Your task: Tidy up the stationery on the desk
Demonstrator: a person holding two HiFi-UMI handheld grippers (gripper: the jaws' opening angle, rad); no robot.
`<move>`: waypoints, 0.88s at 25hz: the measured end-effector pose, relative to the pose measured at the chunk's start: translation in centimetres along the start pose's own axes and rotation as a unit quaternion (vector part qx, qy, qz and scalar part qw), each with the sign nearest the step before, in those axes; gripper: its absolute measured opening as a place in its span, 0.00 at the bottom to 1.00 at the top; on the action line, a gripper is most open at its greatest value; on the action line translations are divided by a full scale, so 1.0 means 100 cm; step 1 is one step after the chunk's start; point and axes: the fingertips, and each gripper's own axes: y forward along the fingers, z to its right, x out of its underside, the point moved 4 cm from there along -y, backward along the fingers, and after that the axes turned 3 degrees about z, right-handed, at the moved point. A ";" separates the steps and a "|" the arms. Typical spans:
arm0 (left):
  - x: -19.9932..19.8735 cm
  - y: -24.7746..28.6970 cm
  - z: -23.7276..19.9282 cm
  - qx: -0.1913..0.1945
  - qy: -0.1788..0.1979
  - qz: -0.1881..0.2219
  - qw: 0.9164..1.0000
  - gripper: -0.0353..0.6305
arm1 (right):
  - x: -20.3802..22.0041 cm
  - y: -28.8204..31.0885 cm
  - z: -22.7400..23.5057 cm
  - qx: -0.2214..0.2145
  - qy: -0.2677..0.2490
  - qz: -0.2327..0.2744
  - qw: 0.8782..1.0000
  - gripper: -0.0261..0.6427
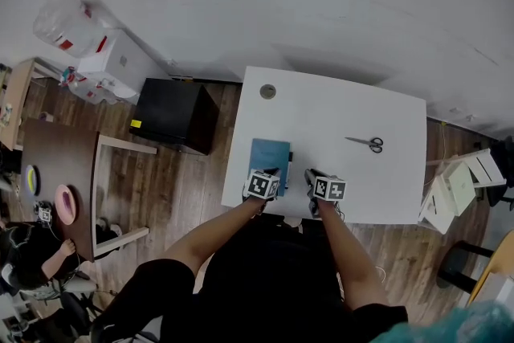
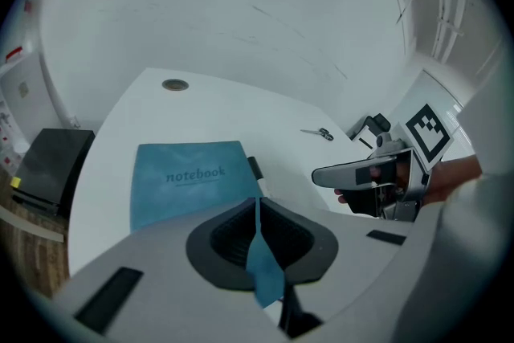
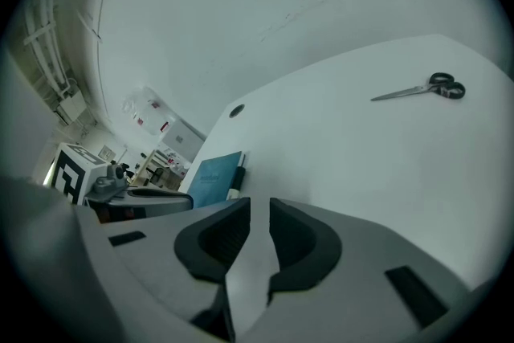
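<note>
Two grippers at near edge of white desk [image 1: 337, 108]. Left gripper [image 2: 257, 205] all but closed, pinching near edge of teal notebook [image 1: 269, 153], flat at near left of desk. Right gripper [image 3: 259, 209] just beside, jaws slightly apart, nothing between, only bare desk. Black pen [image 2: 254, 167] against notebook's right edge. Scissors [image 1: 366, 143] well apart, right of centre. Far half of desk bare except round hole [image 1: 267, 91] at far left. Black cabinet [image 1: 173, 114] close off left edge.
</note>
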 end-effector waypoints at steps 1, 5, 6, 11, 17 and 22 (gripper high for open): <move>-0.002 0.005 0.006 0.000 -0.006 0.001 1.000 0.09 | -0.003 -0.007 0.010 0.003 -0.002 0.000 1.000 0.16; -0.010 0.034 0.036 -0.001 -0.035 0.007 0.999 0.09 | -0.015 -0.036 0.054 0.012 -0.009 -0.008 1.000 0.16; -0.014 0.039 0.046 -0.003 -0.037 0.006 0.999 0.09 | -0.018 -0.043 0.065 0.014 -0.011 -0.010 1.000 0.16; -0.037 0.071 0.095 -0.001 -0.038 0.007 0.999 0.09 | -0.041 -0.076 0.127 0.014 -0.031 -0.017 0.999 0.16; -0.070 0.120 0.142 0.007 -0.044 0.025 0.999 0.09 | -0.084 -0.096 0.195 0.015 -0.057 -0.015 0.998 0.16; -0.089 0.157 0.162 -0.002 -0.057 0.029 0.998 0.09 | -0.118 -0.099 0.233 0.011 -0.085 -0.017 0.996 0.16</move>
